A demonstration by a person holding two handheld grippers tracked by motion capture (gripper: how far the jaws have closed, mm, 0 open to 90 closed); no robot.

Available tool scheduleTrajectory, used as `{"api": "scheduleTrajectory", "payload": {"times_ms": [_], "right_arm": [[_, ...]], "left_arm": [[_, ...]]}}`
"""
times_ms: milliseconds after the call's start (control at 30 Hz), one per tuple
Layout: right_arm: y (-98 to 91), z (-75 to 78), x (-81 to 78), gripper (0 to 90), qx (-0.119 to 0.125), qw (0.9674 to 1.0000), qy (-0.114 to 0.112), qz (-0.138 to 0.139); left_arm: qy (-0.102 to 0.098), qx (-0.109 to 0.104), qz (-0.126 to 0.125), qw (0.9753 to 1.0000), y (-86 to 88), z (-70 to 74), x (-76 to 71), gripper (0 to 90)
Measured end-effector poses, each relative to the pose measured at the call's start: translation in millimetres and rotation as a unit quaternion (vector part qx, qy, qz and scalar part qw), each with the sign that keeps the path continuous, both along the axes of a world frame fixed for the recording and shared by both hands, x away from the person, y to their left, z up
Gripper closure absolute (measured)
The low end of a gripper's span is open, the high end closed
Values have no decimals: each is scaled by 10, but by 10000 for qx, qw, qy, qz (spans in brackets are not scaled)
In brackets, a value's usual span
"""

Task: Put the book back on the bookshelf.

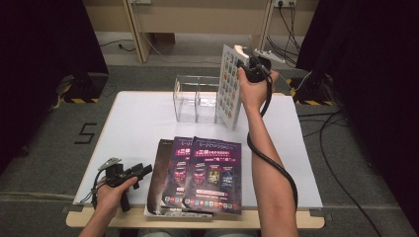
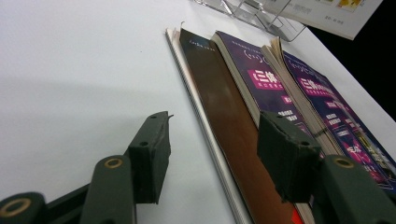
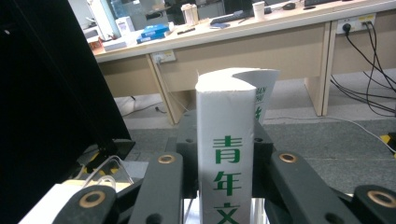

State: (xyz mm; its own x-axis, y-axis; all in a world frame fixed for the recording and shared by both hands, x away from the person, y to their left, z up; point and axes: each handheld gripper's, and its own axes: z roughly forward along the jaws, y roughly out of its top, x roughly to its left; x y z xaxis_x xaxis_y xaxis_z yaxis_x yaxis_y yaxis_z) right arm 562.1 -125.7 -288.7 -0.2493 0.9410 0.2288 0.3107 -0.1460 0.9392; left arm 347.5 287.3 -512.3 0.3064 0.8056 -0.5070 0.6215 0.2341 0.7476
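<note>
At the far edge of the white bench (image 1: 138,123), the right gripper (image 1: 253,63) holds a white magazine (image 1: 230,86) upright, raised above the bench top, just right of a clear acrylic holder (image 1: 196,98). In the right gripper view the magazine's white spine (image 3: 226,154) with green characters stands clamped between the black fingers (image 3: 159,186), pads pressing on both sides; the pages curl over at the top. The magazine's lower corner hangs near the holder's right end; whether it touches I cannot tell.

Near the front edge lies a fanned stack of magazines (image 1: 200,173), purple covers on top, a dark brown one (image 2: 224,116) showing at the left, overlapping like shingles. The left gripper (image 1: 129,174) rests low at the bench's front left corner, just beside the stack. In the left gripper view its fingers (image 2: 152,154) stand wide, nothing between them but bare bench and the stack's left edge, one finger over the brown cover.
</note>
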Motion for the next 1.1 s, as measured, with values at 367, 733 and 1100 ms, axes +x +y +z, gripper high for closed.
{"api": "scheduleTrajectory", "payload": {"times_ms": [367, 733, 1100], "right_arm": [[46, -113, -74, 736, -167, 9997, -163, 29], [33, -271, -412, 728, -502, 9980, -336, 184], [-89, -374, -651, 722, -573, 9979, -216, 196]], "left_arm": [[1, 0, -11, 10000, -7, 1, -4, 435], [-18, 29, -32, 10000, -15, 10, -19, 435], [-18, 38, -58, 10000, -44, 12, -28, 435]]}}
